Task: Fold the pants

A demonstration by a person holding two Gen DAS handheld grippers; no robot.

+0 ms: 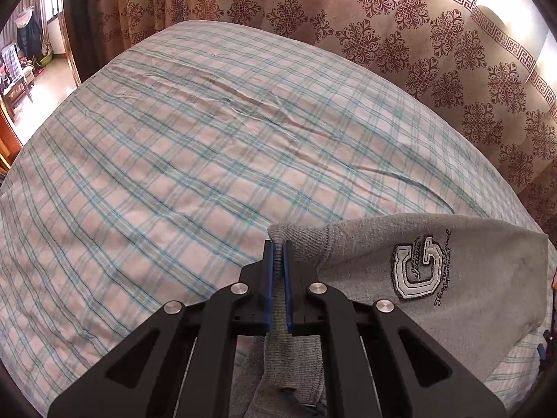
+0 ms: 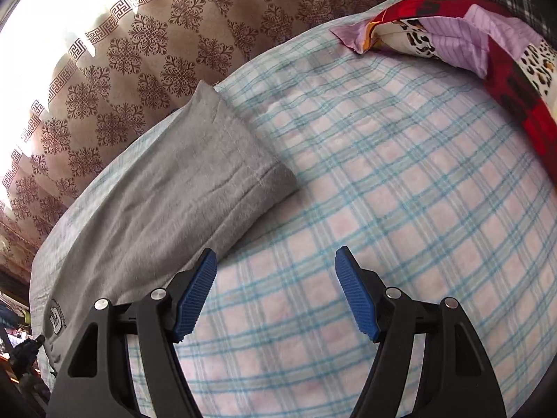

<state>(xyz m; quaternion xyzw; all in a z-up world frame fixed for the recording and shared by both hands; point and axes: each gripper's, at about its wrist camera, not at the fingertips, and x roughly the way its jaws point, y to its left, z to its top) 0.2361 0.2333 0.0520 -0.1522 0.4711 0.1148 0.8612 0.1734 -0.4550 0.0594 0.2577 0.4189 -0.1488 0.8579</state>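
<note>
The grey pants (image 1: 452, 285) carry a "G" patch and hang to the right in the left wrist view. My left gripper (image 1: 278, 245) is shut on the ribbed waistband edge, which it holds above the bed. In the right wrist view the grey pants (image 2: 167, 188) lie stretched over the plaid sheet, with the leg hem at the far end. My right gripper (image 2: 275, 261) is open and empty just right of the leg's near edge; its left pad (image 2: 195, 296) sits beside the fabric.
The bed has a pink and blue plaid sheet (image 1: 174, 174). A brown patterned curtain (image 1: 400, 41) runs along the far side. A red, purple and leopard-print quilt (image 2: 487, 55) lies at the bed's far right. A doorway to another room (image 1: 24, 59) is at the left.
</note>
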